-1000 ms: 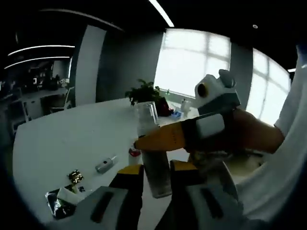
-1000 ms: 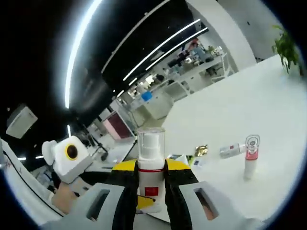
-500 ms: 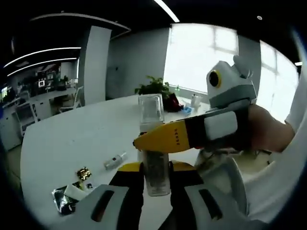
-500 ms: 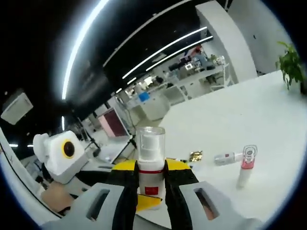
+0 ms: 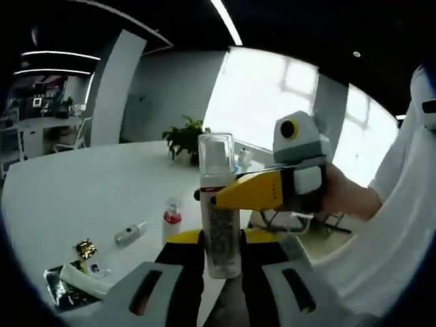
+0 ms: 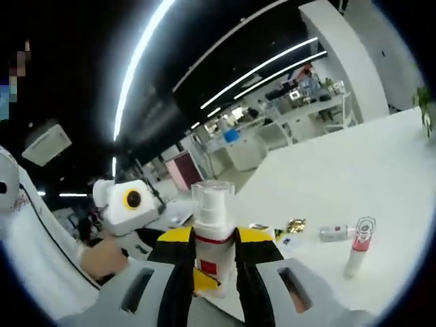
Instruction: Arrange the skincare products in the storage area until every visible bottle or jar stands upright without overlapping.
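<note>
A pump bottle (image 5: 221, 231) with a clear cap, white body and red label (image 6: 212, 240) is held upright. My left gripper (image 5: 222, 240) is shut on its lower body. My right gripper (image 5: 216, 195) reaches in from the right and is shut around its neck; in the right gripper view its yellow jaws (image 6: 214, 236) clamp the bottle's sides. The left gripper (image 6: 203, 279) comes into that view from the left, low on the bottle. A small pink-capped bottle (image 5: 172, 221) (image 6: 359, 242) stands upright on the white table (image 5: 82, 184). A short silver tube (image 5: 131, 234) (image 6: 335, 234) lies on its side beside it.
A crumpled gold piece (image 5: 85, 248) (image 6: 296, 225) lies near a dark foil tray (image 5: 63, 287) holding a white tube. A potted plant (image 5: 182, 136) and small items stand at the table's far end. A person's hand and white sleeve (image 5: 402, 204) are at the right.
Both views have swung with the hands. The pump bottle stays held in both grippers. The pink-capped bottle now shows to the left of the held bottle in the left gripper view.
</note>
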Tool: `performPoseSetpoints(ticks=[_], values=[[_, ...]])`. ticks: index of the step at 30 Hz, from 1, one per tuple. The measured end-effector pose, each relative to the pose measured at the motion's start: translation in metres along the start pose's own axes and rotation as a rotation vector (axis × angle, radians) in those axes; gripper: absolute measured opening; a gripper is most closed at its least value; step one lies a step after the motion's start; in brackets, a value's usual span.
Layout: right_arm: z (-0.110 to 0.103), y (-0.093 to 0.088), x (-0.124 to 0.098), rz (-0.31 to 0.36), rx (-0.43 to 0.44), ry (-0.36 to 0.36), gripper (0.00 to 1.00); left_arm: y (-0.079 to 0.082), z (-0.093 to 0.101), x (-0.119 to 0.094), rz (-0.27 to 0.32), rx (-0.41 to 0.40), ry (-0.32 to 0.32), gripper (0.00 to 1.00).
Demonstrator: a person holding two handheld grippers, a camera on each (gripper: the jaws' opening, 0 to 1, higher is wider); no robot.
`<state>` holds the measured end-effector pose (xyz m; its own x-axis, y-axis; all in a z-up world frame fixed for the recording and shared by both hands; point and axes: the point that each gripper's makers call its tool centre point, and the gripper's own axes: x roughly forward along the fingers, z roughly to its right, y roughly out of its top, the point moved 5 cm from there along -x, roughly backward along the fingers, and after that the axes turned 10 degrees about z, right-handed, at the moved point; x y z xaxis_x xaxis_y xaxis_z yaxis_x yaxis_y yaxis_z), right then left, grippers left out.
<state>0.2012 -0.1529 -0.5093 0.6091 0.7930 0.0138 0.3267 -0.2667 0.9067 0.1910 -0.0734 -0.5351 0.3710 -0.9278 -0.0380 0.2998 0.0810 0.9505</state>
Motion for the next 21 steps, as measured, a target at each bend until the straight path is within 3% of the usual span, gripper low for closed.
performPoseSetpoints(ticks=[5,12,17,21], values=[[-0.014,0.012,-0.009,0.045,-0.01,0.119,0.23,0.01,0.018,0.002,0.058,-0.083,-0.16,0.16],[-0.044,0.026,-0.015,0.07,-0.078,0.325,0.22,0.022,0.037,-0.004,0.113,-0.108,-0.361,0.16],[-0.06,0.03,-0.02,0.064,-0.121,0.423,0.22,0.025,0.044,-0.009,0.127,-0.09,-0.451,0.16],[-0.066,0.029,-0.023,0.04,-0.176,0.458,0.21,0.025,0.05,-0.01,0.123,-0.041,-0.486,0.15]])
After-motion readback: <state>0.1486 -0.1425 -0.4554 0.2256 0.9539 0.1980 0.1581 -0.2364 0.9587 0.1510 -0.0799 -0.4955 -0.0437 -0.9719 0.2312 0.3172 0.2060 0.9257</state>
